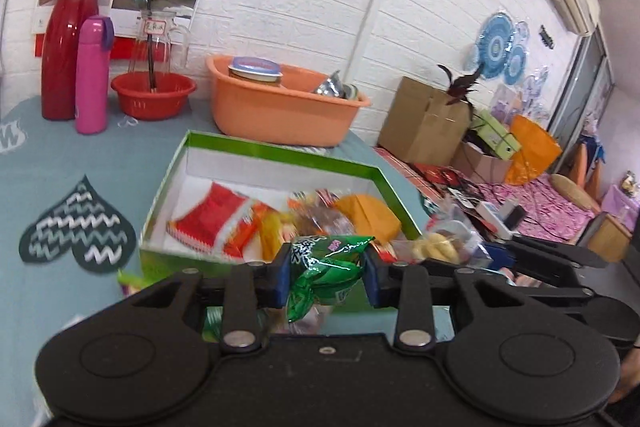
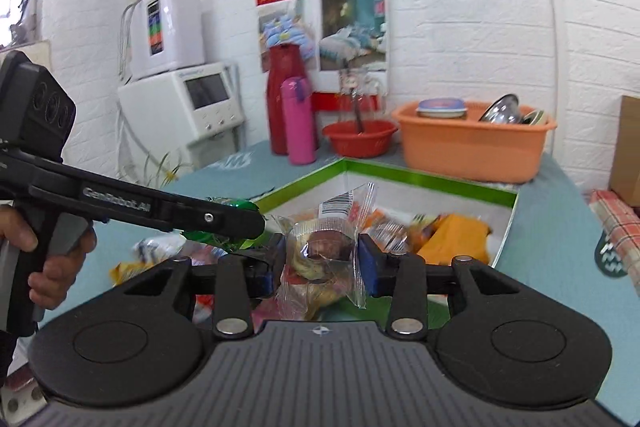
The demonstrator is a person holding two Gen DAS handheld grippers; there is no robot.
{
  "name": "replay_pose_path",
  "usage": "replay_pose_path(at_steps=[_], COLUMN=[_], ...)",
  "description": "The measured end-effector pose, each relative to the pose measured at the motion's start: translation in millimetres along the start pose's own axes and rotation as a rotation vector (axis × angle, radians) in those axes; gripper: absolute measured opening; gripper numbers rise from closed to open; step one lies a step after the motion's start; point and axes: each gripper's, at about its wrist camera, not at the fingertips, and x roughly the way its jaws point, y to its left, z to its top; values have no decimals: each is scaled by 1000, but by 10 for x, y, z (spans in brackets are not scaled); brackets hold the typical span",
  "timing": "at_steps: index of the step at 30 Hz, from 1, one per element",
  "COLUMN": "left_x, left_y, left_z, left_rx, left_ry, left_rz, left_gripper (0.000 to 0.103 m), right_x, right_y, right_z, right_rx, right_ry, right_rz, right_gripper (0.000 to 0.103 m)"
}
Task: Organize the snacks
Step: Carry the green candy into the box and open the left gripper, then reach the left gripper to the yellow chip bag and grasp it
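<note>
My left gripper [image 1: 326, 277] is shut on a green snack packet [image 1: 324, 279] and holds it just in front of a green-rimmed white box [image 1: 280, 157]. The box holds several snacks, among them a red-and-white packet [image 1: 210, 219] and an orange packet [image 1: 370, 215]. My right gripper [image 2: 322, 265] is shut on a clear plastic snack bag [image 2: 320, 251] above the near edge of the same box [image 2: 432, 183]. The left gripper [image 2: 224, 223] with its green packet shows at the left in the right wrist view. The right gripper's arm [image 1: 560, 255] and its clear bag [image 1: 440, 241] show at the right in the left wrist view.
An orange tub [image 1: 280, 107] with a tin and metal bowls, a red basin [image 1: 154, 95], a pink bottle [image 1: 92, 75] and a red flask [image 1: 66, 43] stand behind the box on the blue tablecloth. Loose snacks [image 2: 152, 255] lie left of the box. Cardboard boxes [image 1: 424, 119] stand beyond the table's right edge.
</note>
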Motion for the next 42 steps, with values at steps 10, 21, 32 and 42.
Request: replay_pose_path(at_steps=[10, 21, 32, 42], left_x=[646, 950, 666, -184], left_y=[400, 443, 203, -75], left_z=[291, 308, 205, -85], left_rx=[-56, -3, 48, 37], left_ry=[52, 96, 59, -28], left_rz=[60, 57, 25, -19], left_gripper=[63, 103, 103, 103], right_x=[496, 831, 633, 38], right_y=[-395, -649, -514, -191], right_z=[190, 75, 54, 44], right_rx=[71, 100, 54, 45], right_ry=[32, 62, 42, -35], right_rz=[-86, -165, -154, -65], right_gripper=[69, 103, 103, 103])
